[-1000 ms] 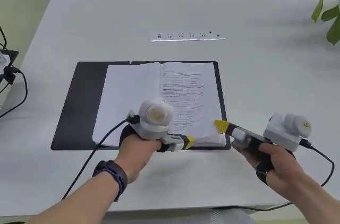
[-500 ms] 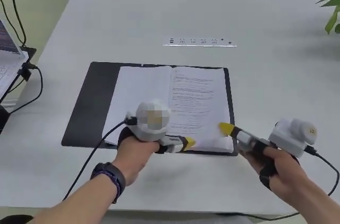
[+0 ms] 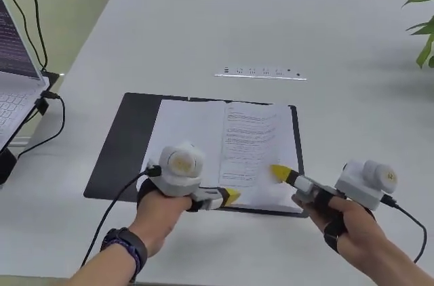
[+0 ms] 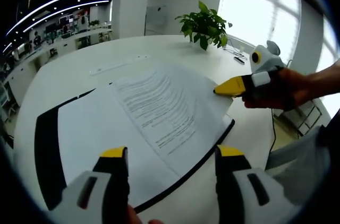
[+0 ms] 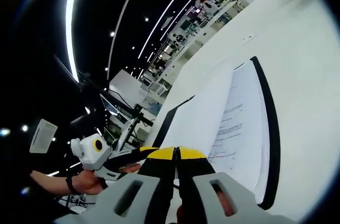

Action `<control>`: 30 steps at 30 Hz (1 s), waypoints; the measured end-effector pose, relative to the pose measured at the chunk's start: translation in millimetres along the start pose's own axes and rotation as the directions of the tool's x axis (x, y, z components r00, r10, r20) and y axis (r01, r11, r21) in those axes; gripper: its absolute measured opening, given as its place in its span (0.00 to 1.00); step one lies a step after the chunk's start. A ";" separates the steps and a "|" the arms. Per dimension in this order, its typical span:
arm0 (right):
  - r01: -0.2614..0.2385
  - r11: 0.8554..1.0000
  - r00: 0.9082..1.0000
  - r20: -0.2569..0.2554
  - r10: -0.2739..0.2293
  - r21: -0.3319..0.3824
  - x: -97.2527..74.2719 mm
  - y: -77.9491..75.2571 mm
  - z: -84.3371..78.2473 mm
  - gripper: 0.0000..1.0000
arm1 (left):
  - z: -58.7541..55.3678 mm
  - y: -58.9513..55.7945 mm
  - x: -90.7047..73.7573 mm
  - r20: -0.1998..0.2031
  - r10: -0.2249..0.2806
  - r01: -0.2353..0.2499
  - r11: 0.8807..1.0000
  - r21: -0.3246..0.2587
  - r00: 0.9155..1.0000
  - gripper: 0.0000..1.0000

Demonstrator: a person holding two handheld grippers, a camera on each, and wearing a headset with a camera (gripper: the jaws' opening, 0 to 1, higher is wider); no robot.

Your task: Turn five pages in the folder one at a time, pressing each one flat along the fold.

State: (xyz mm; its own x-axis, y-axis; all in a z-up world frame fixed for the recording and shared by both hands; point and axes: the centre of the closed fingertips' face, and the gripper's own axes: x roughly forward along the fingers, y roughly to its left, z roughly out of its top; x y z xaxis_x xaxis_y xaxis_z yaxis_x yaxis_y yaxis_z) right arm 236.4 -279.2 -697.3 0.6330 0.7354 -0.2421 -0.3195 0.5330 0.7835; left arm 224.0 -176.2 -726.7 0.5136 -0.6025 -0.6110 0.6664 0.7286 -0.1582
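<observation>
Left tool (image 4: 171, 153) stood wide open and empty over folder (image 3: 116, 158). Right tool (image 5: 177, 153) was closed at top page (image 3: 254, 142) corner, grip unconfirmed. Risk: closely stacked sheets could lift together.

Left gripper (image 4: 171, 155): jaws spread wide, low over near edge of open folder (image 4: 45, 134). Right gripper (image 4: 229, 86): yellow tip meets printed page (image 4: 159, 107) at its right edge. Potted plant (image 4: 204, 22) far right.

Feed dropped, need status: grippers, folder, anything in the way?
Left gripper open, near edge of folder. Right gripper shut at edge of right page, grip unconfirmed. Folder lies open. No obstruction seen.
</observation>
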 end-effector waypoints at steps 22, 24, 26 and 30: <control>-0.051 0.998 0.998 -0.043 0.050 -0.021 42.3 39.1 -20.6 0.00 | -21.8 48.1 -57.2 0.030 0.081 -0.080 0.996 -0.044 0.996 0.69; -0.052 0.998 0.997 -0.050 0.051 -0.020 44.9 42.1 -23.2 0.00 | -22.7 51.9 -61.4 0.035 0.088 -0.086 0.995 -0.048 0.996 0.69; -0.053 0.998 0.997 -0.054 0.052 -0.021 47.6 44.8 -24.4 0.00 | -23.4 55.4 -65.5 0.040 0.095 -0.093 0.994 -0.053 0.995 0.69; -0.059 0.998 0.996 -0.064 0.057 -0.027 53.6 50.7 -26.4 0.00 | -25.8 62.5 -73.5 0.047 0.106 -0.103 0.993 -0.061 0.993 0.69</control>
State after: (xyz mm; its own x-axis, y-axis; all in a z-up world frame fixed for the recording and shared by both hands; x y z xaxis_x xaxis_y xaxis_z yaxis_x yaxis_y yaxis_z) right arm 235.5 -201.8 -685.7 0.5672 0.7900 -0.2328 -0.3754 0.4996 0.7807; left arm 213.9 -78.0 -711.8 0.6058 -0.5368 -0.5873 0.5758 0.8051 -0.1419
